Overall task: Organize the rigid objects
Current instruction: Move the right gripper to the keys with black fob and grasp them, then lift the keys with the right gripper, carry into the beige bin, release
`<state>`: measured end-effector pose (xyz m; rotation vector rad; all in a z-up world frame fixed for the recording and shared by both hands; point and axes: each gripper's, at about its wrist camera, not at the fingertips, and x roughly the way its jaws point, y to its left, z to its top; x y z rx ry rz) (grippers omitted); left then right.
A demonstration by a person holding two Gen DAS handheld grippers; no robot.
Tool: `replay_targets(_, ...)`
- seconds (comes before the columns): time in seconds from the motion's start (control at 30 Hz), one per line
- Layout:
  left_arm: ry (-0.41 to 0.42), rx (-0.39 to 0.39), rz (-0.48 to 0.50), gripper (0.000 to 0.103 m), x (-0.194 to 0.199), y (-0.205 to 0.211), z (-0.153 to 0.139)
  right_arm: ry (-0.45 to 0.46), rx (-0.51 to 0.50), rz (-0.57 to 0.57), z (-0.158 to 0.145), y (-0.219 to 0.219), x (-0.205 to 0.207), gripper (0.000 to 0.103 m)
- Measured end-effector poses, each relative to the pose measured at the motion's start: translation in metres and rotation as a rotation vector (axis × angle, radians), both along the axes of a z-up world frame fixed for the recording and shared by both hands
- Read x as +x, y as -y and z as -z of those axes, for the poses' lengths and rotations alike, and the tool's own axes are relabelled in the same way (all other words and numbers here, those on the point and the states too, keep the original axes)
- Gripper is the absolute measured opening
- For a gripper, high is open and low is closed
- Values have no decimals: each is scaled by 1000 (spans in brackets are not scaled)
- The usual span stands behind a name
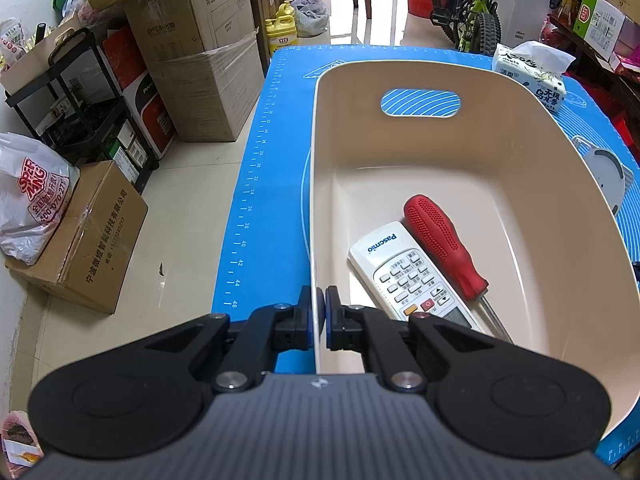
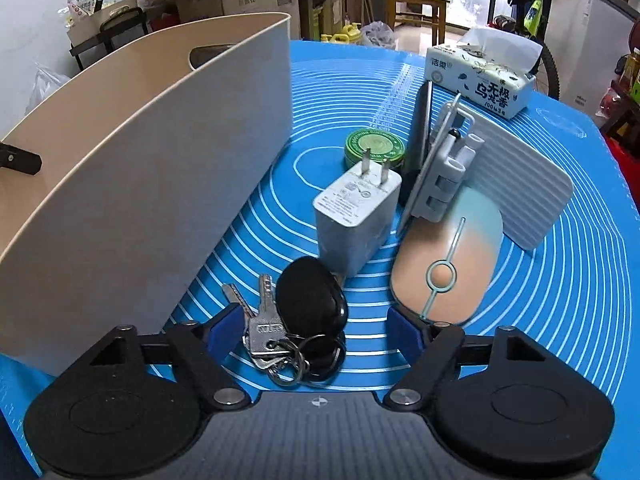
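A bench covered by a blue silicone mat (image 2: 560,320) printed with white rings holds a tall beige plastic tub (image 1: 520,152) with a slot handle. Inside the tub, on its floor, lie a white remote control (image 1: 404,270) and a red-handled screwdriver (image 1: 442,240), side by side and touching.

The left claw (image 1: 321,304) is pinched onto the near left wall of the tub, one finger outside and one inside, steadying it.

The right claw (image 2: 316,328) is spread wide and low over the mat, just to the right of the tub's outer wall. Between its blue-padded fingers (image 2: 230,326) lies a bunch of silver keys on rings with a black oval fob (image 2: 310,300). The fingers flank the bunch without touching it, as far as can be seen.

Just beyond the keys stands a white wall charger (image 2: 356,216) with its prongs up. To its right lies a peach and pale blue computer mouse (image 2: 452,264), close to the right finger. Behind them are a round green tin (image 2: 374,146), a grey ribbed folding stand (image 2: 516,188) and a pack of tissues (image 2: 480,80).

The step in hand appears to be picking up the keys. To do it well, the claw should probably settle a little lower and centre on the fob and key heads, the thickest part. Closing on the loose rings alone risks a dangling, slipping load. The right finger should stay clear of the mouse as it closes. A straight lift, then a carry over the tub's tall rim, would likely place the keys beside the remote.
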<state>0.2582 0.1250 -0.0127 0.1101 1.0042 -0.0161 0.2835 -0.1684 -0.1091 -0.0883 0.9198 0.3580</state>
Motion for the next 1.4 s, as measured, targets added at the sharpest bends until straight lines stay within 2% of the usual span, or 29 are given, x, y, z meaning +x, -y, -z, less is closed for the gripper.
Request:
replay_targets(0.27,0,1,0,7,0,0,0,45,20,-37,-2,-4,-6,46)
replay_targets(0.33,0,0,0,7,0,0,0,72,3,-43,-5,-5,-9,30)
replay_targets(0.47,0,1,0,7,0,0,0,60,44,-22,-8,6,-6,28)
replay_targets(0.8,-1,0,0,7,0,0,0,100,60,-13,-17,11,-16,25)
replay_targets(1.13,0,0,0,7,0,0,0,164,73,-11,-54,23,-27,24)
replay_targets(1.4,-1,0,0,7,0,0,0,254,74,-10,-93,31,-38,24)
